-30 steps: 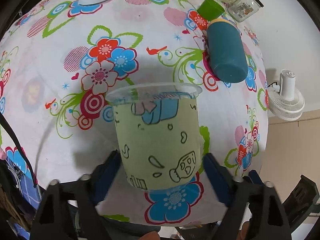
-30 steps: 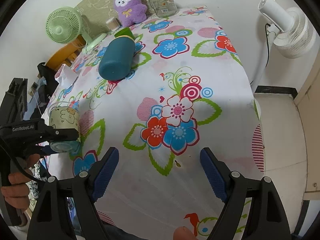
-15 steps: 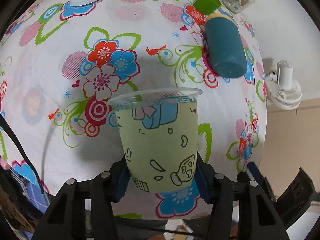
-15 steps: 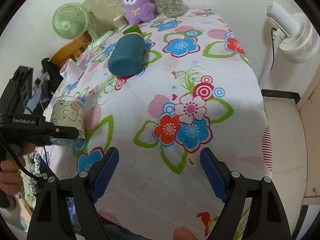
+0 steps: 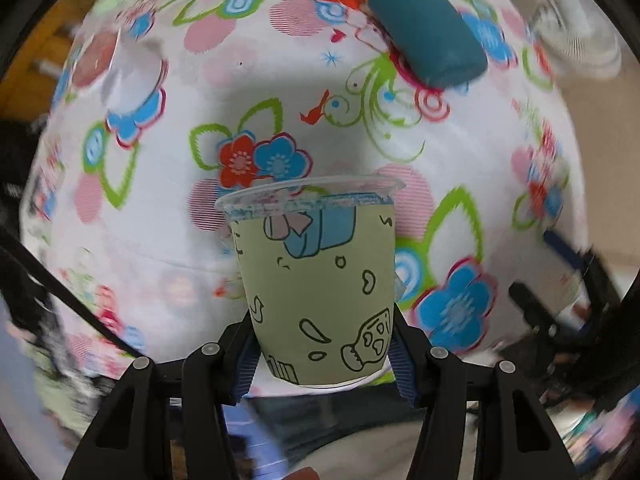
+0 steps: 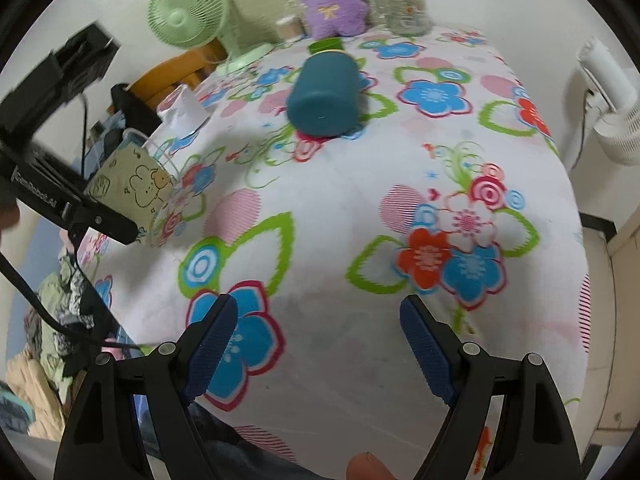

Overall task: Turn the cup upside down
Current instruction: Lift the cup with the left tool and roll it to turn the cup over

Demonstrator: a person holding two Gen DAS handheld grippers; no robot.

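Observation:
A clear plastic cup [image 5: 316, 292] with a pale green cartoon sleeve is held in my left gripper [image 5: 320, 356], whose blue pads press on its lower sides. The cup is mouth-up in the left wrist view and lifted off the flowered tablecloth [image 5: 280, 92]. In the right wrist view the same cup [image 6: 132, 196] shows at the left, tilted, in the left gripper's black fingers [image 6: 100, 220]. My right gripper [image 6: 320, 344] is open and empty above the cloth [image 6: 360, 208] near the table's front edge.
A teal bottle [image 6: 324, 96] with a green cap lies on its side mid-table. A white cup [image 6: 184, 112] stands at the left. A green fan [image 6: 188, 12], purple plush [image 6: 332, 0] and glass jar [image 6: 404, 0] stand at the back. A white fan [image 6: 612, 96] stands right of the table.
My left gripper closed on the cup, then lifted it off the cloth and swung it, blurring the view. The right gripper moved forward over the table, staying open.

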